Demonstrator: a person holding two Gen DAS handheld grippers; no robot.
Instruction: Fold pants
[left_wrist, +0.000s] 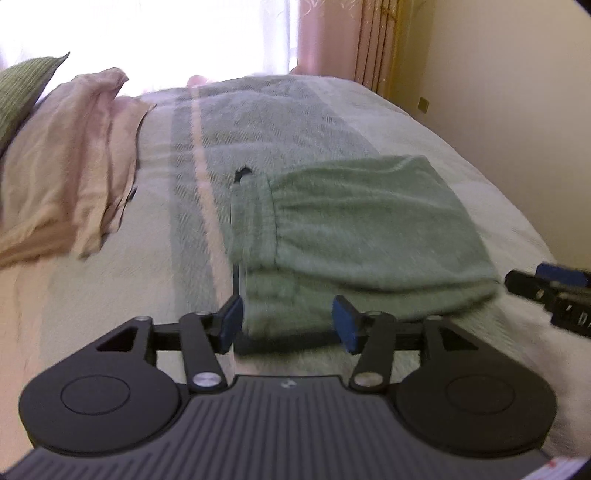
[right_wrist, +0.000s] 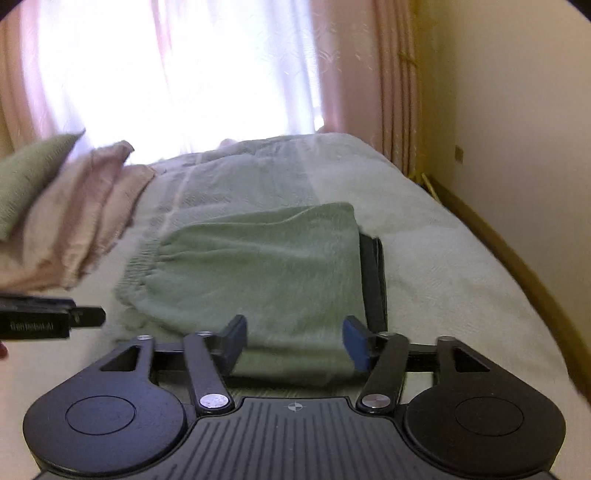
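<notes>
Folded green pants (left_wrist: 362, 236) are being framed by two released grippers on a bed (left_wrist: 155, 258).

In the left wrist view, the pants are lying folded at centre frame on the pale bedspread, waistband to the left, and the left gripper (left_wrist: 288, 325) is being held at their near edge with its jaws spread apart, nothing clasped. In the right wrist view, the right gripper (right_wrist: 295, 339) is likewise being held open around the near edge. Pink pillows (left_wrist: 66, 166) are being seen at upper left, curtains (right_wrist: 354, 66) behind.
</notes>
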